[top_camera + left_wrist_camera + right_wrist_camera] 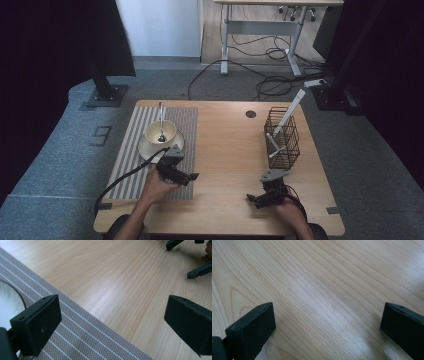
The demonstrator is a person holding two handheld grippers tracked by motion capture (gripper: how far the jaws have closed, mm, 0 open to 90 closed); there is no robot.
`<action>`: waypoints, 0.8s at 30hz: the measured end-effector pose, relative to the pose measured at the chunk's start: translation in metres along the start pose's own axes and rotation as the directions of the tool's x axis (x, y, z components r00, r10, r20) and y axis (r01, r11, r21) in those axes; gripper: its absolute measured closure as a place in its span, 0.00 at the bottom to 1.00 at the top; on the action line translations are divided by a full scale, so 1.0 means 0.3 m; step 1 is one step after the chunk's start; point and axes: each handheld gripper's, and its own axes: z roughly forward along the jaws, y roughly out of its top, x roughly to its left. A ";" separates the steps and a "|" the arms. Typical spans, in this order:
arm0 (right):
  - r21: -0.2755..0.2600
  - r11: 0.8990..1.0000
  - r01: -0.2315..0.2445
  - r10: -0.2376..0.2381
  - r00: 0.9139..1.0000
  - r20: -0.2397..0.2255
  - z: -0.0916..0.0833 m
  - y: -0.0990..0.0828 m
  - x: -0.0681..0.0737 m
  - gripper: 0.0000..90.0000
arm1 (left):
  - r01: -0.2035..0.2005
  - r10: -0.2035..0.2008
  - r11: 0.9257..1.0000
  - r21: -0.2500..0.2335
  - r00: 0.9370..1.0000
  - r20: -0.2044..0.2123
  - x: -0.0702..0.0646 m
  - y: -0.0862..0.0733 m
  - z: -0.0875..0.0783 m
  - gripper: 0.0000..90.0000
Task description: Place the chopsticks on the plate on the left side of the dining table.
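Both hands sit at the near edge of the table (230, 150), each gripper spread wide and holding nothing. From the table's middle, the left gripper (192, 176) hovers at seven o'clock over the striped mat's (131, 165) corner, just beside the saucer (150, 150) carrying the cup (161, 132) and spoon (161, 125) at ten o'clock. At five o'clock the right gripper (250, 198) rests low, the wire basket (282, 137) with white utensils at three. I'd judge this the approach stage; next, the left must swing toward the cup.

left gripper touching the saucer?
Apart. In the left gripper view the open left gripper frames bare placemat and wood; the saucer lies at the edge, outside the jaws, with nothing between them.
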 end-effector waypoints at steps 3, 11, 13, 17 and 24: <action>-0.001 1.000 0.000 0.000 1.000 0.001 0.000 0.000 0.000 0.00 | -0.009 0.009 1.000 -0.001 1.000 0.008 -0.005 0.025 0.001 0.01; -0.001 1.000 -0.001 0.001 1.000 0.001 0.000 0.000 0.000 0.00 | -0.019 0.019 1.000 -0.008 0.999 0.030 -0.018 0.085 0.020 0.02; -0.001 1.000 -0.001 0.001 1.000 0.001 0.000 0.000 0.000 0.00 | -0.034 0.034 0.999 -0.005 0.999 0.032 -0.024 0.107 0.024 0.02; -0.001 1.000 -0.001 0.001 1.000 0.000 0.000 0.000 0.000 0.00 | -0.058 0.058 0.998 -0.003 0.997 0.046 -0.048 0.166 0.038 0.02; -0.001 1.000 0.001 -0.001 1.000 0.000 0.000 0.000 0.000 0.00 | -0.072 0.073 0.997 -0.015 0.995 0.070 -0.066 0.224 0.057 0.02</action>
